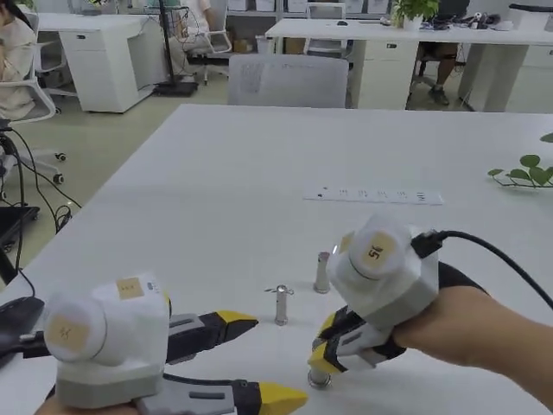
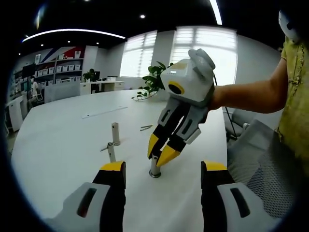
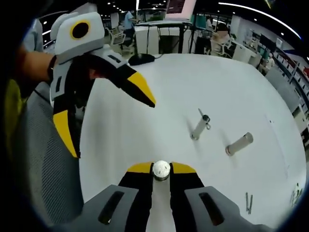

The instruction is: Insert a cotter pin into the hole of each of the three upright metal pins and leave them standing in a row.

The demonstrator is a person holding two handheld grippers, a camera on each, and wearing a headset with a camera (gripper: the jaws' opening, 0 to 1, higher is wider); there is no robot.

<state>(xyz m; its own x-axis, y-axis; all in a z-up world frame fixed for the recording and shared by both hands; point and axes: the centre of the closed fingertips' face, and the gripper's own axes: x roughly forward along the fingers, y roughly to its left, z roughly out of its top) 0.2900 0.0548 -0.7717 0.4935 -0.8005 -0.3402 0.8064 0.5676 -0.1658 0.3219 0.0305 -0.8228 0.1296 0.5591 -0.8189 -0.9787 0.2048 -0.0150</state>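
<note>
- On the counter (image 1: 216, 190) we find three pins standing: the far pin (image 1: 322, 272), the middle pin (image 1: 281, 308) left of it and nearer us, and the nearest pin (image 1: 319, 377) in front.
- A cotter pin (image 1: 278, 290) sits through the middle pin's top.
- The right tool (image 1: 321, 346) stands over the nearest pin, with a jaw pressed against each side.
- The left tool (image 1: 275, 360) lies left of that pin and apart from it, jaws spread.
- Behind the pins lies a power strip (image 1: 373, 196), with a plant (image 1: 527, 171) at the right edge.
</note>
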